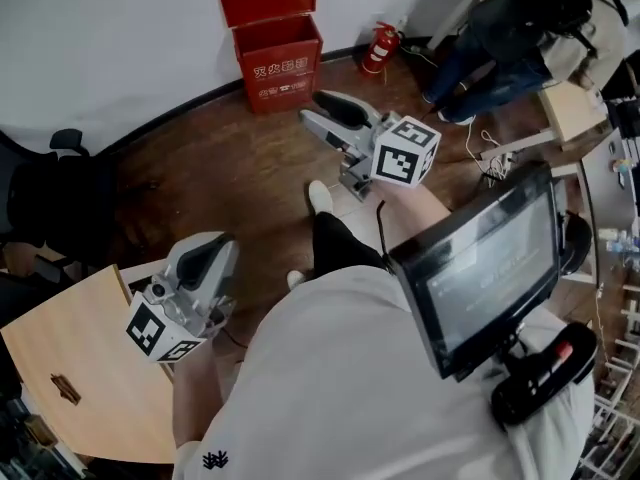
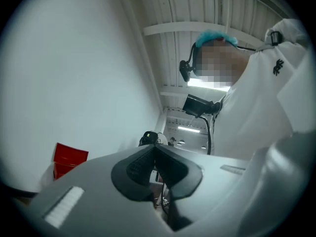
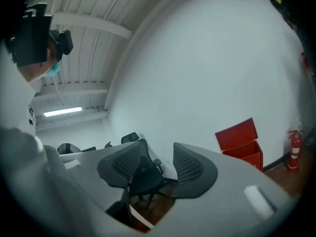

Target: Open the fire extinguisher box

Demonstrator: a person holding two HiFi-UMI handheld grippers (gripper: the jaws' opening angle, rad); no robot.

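The red fire extinguisher box (image 1: 272,52) stands on the wooden floor against the white wall, its lid raised upright. My right gripper (image 1: 326,110) hovers about a stride short of it, pointing toward it, jaws open and empty. The right gripper view shows the right gripper (image 3: 158,156) with a clear gap and the box (image 3: 241,142) off to the right. My left gripper (image 1: 208,260) hangs low by my left side, far from the box. In its own view the left gripper (image 2: 154,147) has its pads meeting at the tips, and the box (image 2: 67,160) is small at the far left.
A red fire extinguisher (image 1: 378,48) stands right of the box. A person (image 1: 512,30) crouches at the far right by a small wooden stand (image 1: 573,110). A black office chair (image 1: 48,183) and a wooden tabletop (image 1: 82,368) are at my left. A screen (image 1: 490,268) hangs at my chest.
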